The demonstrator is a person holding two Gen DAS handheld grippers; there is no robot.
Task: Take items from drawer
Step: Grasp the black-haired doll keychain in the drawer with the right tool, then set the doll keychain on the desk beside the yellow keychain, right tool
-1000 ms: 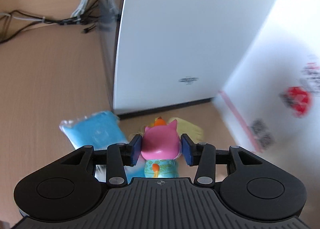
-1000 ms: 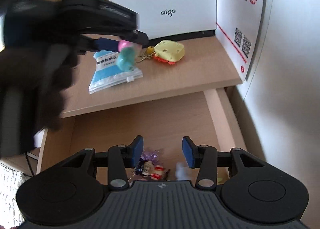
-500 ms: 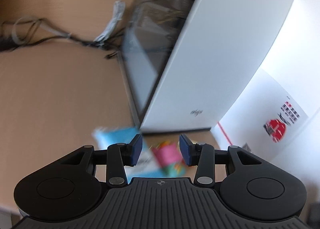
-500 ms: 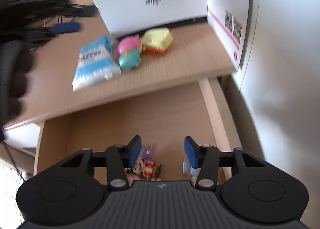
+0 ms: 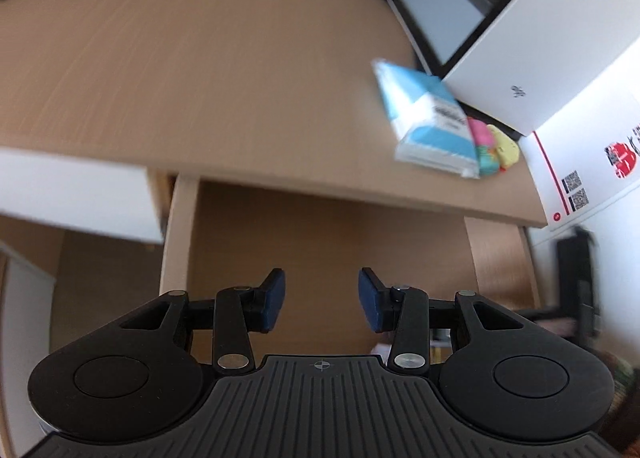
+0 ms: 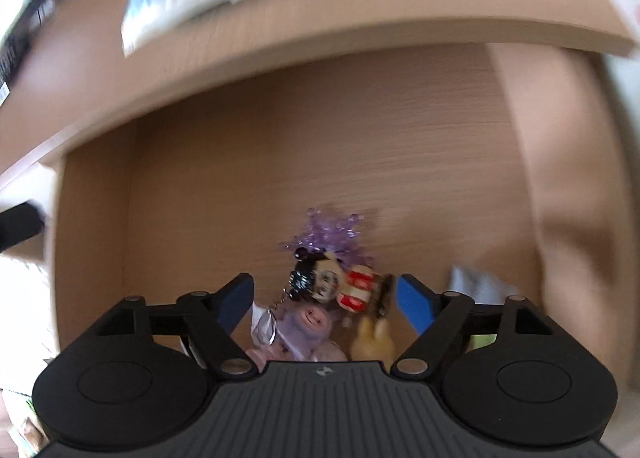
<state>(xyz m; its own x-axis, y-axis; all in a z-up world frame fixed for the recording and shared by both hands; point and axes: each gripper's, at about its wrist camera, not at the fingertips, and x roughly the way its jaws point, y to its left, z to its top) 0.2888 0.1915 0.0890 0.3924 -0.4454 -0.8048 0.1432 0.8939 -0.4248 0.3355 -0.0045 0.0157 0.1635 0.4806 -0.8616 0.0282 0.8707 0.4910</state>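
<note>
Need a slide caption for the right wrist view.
Right gripper, jaws opening, poised over small toys clustered in the open drawer.

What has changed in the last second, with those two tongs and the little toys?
The left tongs let go of the pink-and-teal cat toy on the wooden desktop and pulled back, empty, over the open drawer. The right tongs dropped toward the drawer's small toy figures, jaws opening. The blue-and-white tissue pack stayed put.

I've let go of the pink toy (image 5: 481,134), now lying on the desk (image 5: 208,70) between the blue pack (image 5: 430,120) and yellow toy (image 5: 507,146), and swung my empty left gripper (image 5: 320,300) back over the drawer (image 5: 332,242), while my right gripper (image 6: 325,298) has dropped toward the trinkets (image 6: 332,286), jaws opening around them.
</note>
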